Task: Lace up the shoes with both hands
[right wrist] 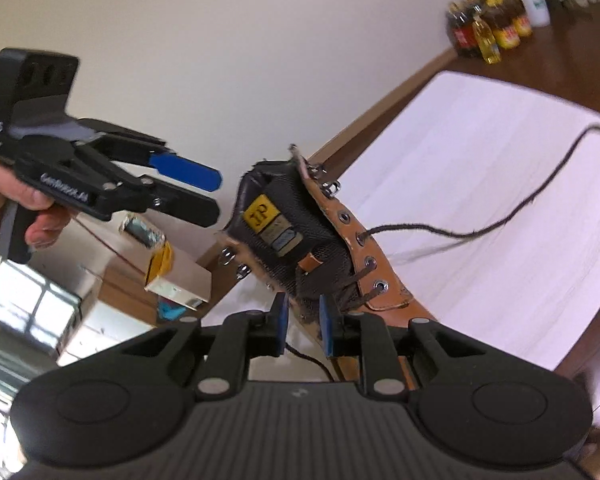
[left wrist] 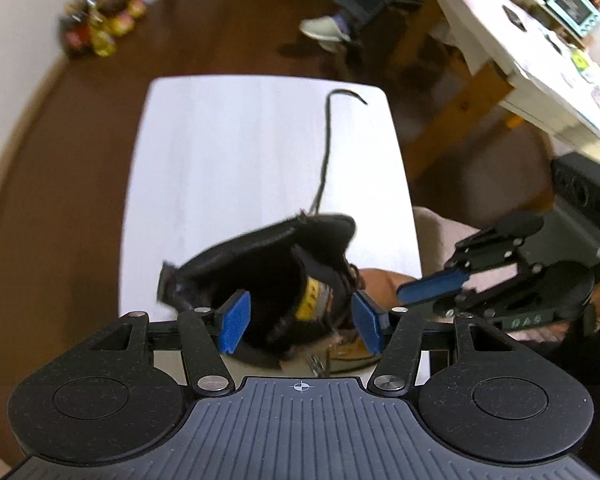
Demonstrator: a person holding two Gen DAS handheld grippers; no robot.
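- The brown leather boot with a black mesh tongue (right wrist: 296,236) is tilted above the white table (right wrist: 480,240).
- The right gripper (right wrist: 303,326) pinches the boot's lower tongue edge.
- The left gripper (left wrist: 300,322) stands half open, holding nothing, around the boot's collar.
- The dark lace (right wrist: 500,216) trails over the table.

Far half of your white tabletop (left wrist: 236,152) is open, crossed only by the dark lace (left wrist: 325,152) trailing off the brown leather boot (right wrist: 364,248) at the near edge. Other black blue-padded gripper (right wrist: 216,196) hangs just left of the boot's tongue (right wrist: 284,232), narrow gap between them.
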